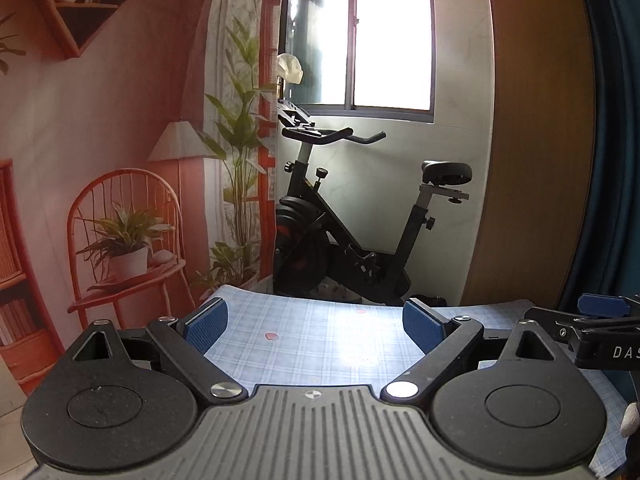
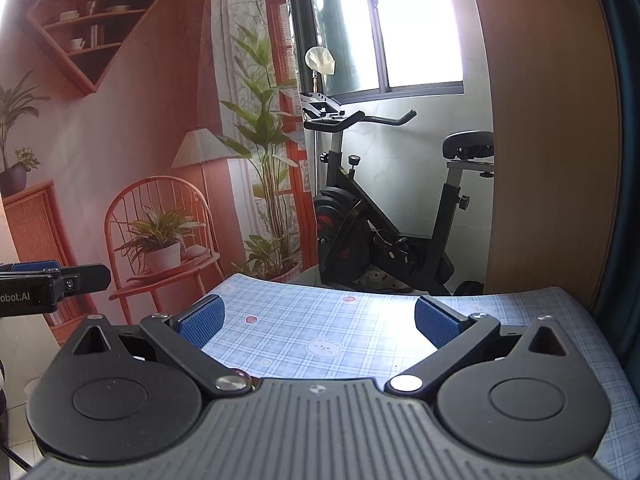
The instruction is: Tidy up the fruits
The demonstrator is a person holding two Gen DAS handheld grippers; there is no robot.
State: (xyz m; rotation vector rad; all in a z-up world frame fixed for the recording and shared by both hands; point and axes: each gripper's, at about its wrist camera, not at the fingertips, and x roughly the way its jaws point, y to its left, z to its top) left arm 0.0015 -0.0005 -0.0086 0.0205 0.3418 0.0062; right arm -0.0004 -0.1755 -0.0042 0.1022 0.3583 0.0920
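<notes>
No fruit shows in either view. My left gripper (image 1: pixel 316 326) stands open above the blue checked tablecloth (image 1: pixel 312 344), its blue pads (image 1: pixel 206 328) wide apart with nothing between them. My right gripper (image 2: pixel 318 322) also stands open over the same tablecloth (image 2: pixel 320 328), pads (image 2: pixel 434 322) spread and empty. Each gripper shows at the edge of the other's view: the right gripper's finger (image 1: pixel 600 312) at the far right of the left wrist view, the left gripper's finger (image 2: pixel 52 276) at the far left of the right wrist view.
The table's far edge (image 2: pixel 340 286) lies just ahead. Beyond it stand a black exercise bike (image 1: pixel 344 232), a printed backdrop with a chair and plants (image 1: pixel 128 216), a bright window (image 1: pixel 384 36) and a wooden panel (image 1: pixel 536 140) on the right.
</notes>
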